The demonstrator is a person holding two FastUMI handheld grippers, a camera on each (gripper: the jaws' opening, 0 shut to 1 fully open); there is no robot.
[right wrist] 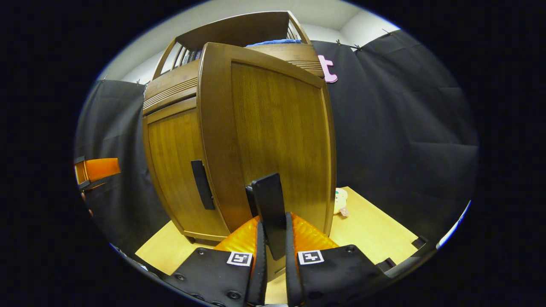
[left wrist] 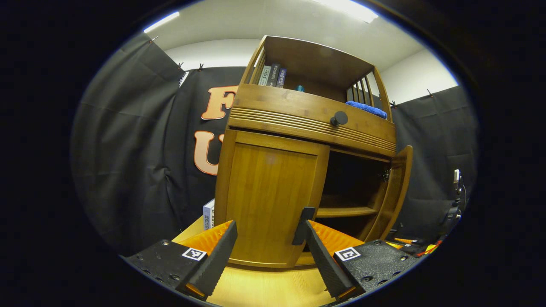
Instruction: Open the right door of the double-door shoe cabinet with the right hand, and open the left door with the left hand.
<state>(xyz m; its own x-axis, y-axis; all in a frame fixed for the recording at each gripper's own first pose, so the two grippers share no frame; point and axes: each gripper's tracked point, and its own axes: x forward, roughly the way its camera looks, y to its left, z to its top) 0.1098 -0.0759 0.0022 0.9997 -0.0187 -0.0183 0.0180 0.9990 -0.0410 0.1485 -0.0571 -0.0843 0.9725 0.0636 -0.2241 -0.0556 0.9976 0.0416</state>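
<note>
My left gripper (left wrist: 266,238), spread wide, faces the shut left wooden door's upright black handle (left wrist: 303,225), dead ahead by my right finger, while my right gripper (right wrist: 273,238) clamps the open right door's black handle (right wrist: 268,213).

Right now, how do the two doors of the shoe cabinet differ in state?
The right door is swung open, showing a shelf inside; the left door sits closed in its frame. The right tool is shut on the right door's handle; the left tool is open, with the left door's handle between its fingers. Both doors are brown wood with black handles.
</note>
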